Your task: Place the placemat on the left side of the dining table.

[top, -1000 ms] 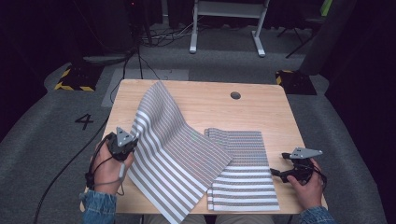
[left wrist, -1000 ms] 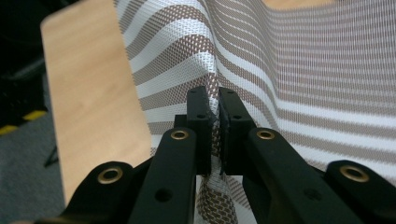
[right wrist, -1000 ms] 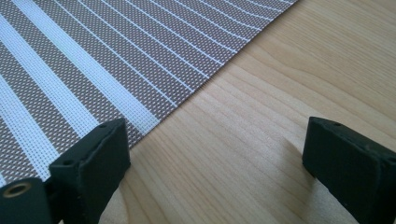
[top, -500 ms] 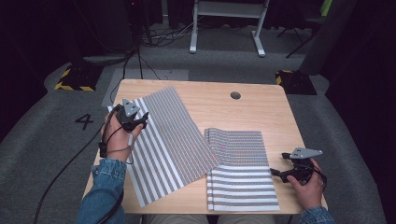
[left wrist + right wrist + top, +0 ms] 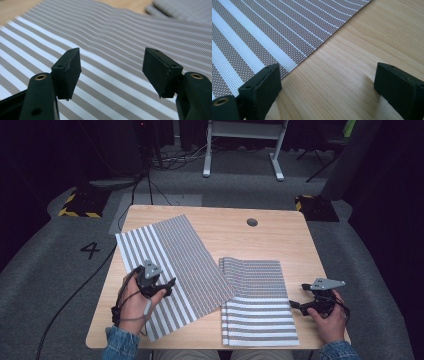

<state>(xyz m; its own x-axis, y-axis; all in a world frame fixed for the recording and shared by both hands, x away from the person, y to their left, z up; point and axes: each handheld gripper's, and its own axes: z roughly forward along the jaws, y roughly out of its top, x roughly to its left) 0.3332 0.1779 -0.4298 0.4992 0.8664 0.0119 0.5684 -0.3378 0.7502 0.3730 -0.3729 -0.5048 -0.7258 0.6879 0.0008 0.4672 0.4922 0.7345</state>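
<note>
High view: striped mat (image 5: 170,265) lies flat and askew over the table's (image 5: 280,235) left half, its right corner overlapping the stack of mats (image 5: 257,307) at the near edge. Left gripper (image 5: 167,285) hovers over the mat's near part, jaws wide apart, gripping nothing. Right gripper (image 5: 297,305) sits near the table's near right corner, just beside the stack's right edge, jaws wide, empty.
</note>
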